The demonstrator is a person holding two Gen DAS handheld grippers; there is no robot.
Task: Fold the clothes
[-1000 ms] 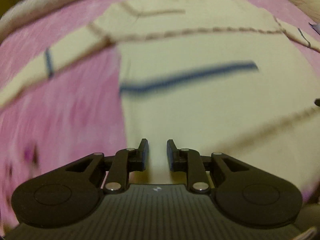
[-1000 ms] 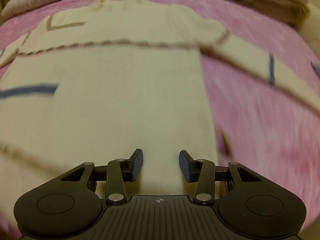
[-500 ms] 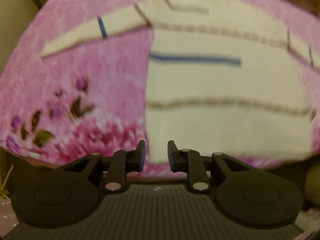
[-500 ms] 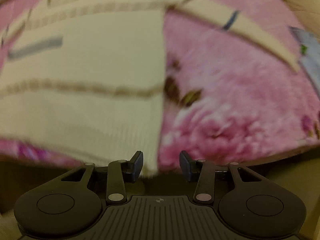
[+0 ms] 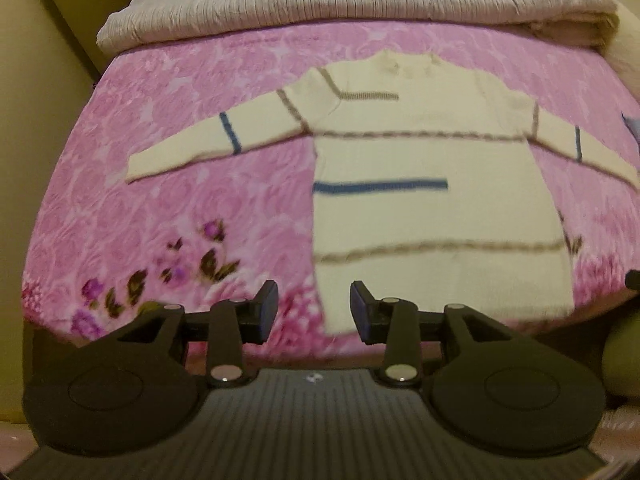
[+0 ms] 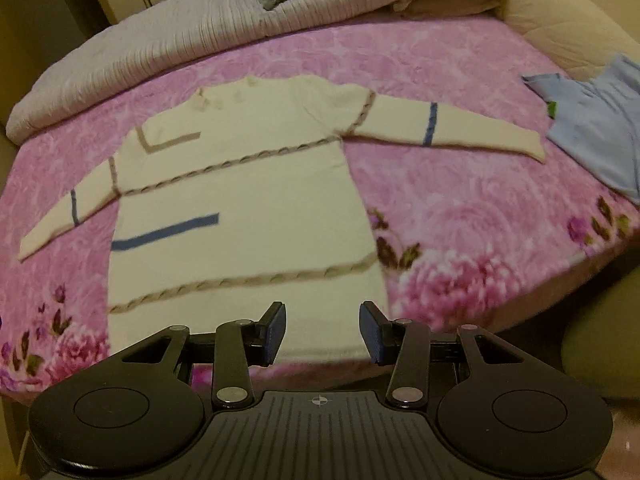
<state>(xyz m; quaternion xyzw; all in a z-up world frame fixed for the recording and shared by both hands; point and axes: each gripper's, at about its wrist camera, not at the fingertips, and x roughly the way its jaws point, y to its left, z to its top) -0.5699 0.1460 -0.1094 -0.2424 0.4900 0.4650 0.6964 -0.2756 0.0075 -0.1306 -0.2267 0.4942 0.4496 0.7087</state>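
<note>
The sweater (image 5: 432,208) lies flat on the bed (image 5: 192,184), its length running from lower centre up to the collar. The left gripper (image 5: 314,306), jaws opening and empty, faces one hem corner; the right gripper (image 6: 323,328), jaws half-open and empty, the other.

No legible text, label, brand or number in either view. The only marks are small white emblems on the ribbed gripper bodies — one on the left gripper (image 5: 313,307), one crosshair-like on the right gripper (image 6: 322,329) — both too small to read as lettering.
</note>
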